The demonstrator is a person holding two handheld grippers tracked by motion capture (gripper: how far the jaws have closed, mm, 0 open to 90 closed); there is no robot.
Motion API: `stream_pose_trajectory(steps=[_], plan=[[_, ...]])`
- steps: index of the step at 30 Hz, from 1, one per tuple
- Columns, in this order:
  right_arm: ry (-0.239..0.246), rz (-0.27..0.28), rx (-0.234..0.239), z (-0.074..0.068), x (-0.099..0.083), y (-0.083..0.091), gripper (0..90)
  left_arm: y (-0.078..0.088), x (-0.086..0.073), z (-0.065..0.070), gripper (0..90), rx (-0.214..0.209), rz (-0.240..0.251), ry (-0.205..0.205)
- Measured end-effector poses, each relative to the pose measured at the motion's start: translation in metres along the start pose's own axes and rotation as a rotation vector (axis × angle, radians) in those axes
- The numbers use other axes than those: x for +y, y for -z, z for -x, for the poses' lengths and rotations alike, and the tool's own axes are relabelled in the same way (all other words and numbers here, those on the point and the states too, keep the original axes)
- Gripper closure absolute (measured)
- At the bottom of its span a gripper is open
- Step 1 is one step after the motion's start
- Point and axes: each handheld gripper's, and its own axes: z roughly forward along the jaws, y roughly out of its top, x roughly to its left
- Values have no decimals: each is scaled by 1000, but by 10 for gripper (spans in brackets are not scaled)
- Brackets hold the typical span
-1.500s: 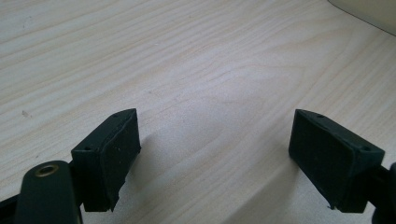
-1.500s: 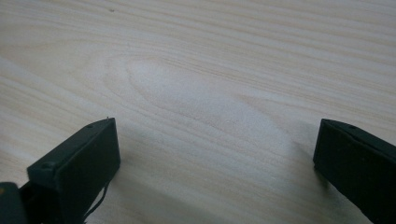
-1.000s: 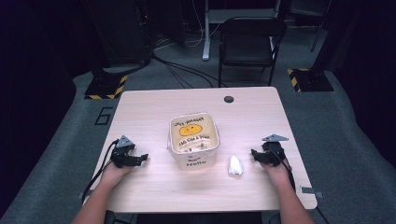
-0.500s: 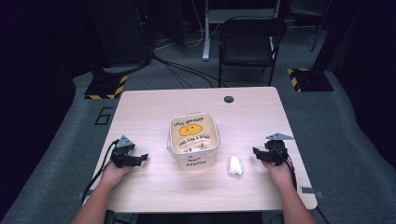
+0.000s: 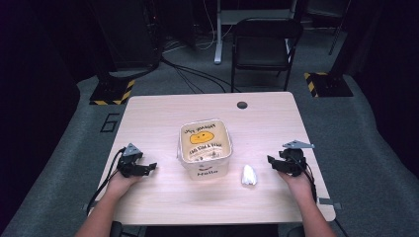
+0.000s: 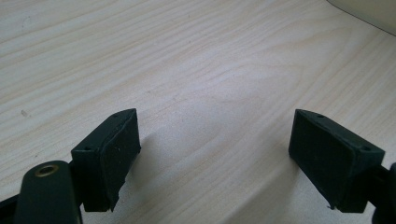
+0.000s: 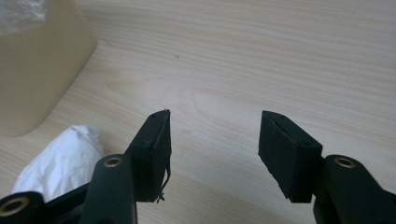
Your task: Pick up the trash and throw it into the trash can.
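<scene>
Right of the tub (image 5: 205,148), the wad (image 5: 248,175) lies on the worktop (image 5: 163,113); beyond it the right hand-held gripper (image 5: 271,160), empty, has been narrowing. Left hand-held gripper (image 5: 152,167) gapes, empty.

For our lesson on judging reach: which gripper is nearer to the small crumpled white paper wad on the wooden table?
Right. The right gripper sits just right of the paper wad, empty. The left gripper lies beyond the cream square tub.
</scene>
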Motion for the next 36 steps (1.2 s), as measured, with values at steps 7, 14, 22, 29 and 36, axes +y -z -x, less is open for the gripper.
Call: stream_pose_trajectory(steps=[7, 14, 22, 29, 36], plan=[[-4, 23, 27, -10, 7, 7, 419, 0, 0, 0, 165, 0, 0, 0], [8, 36, 53, -25, 12, 12, 391, 0, 0, 0, 165, -2, -1, -2], [34, 30, 79, -42, 11, 11, 387, 0, 1, -2, 164, -5, -4, -14], [45, 21, 99, -55, 9, 9, 388, 0, 1, -1, 164, -4, -1, -14], [60, 4, 115, -68, 4, 4, 388, 0, 1, -2, 164, -4, -3, -14]])
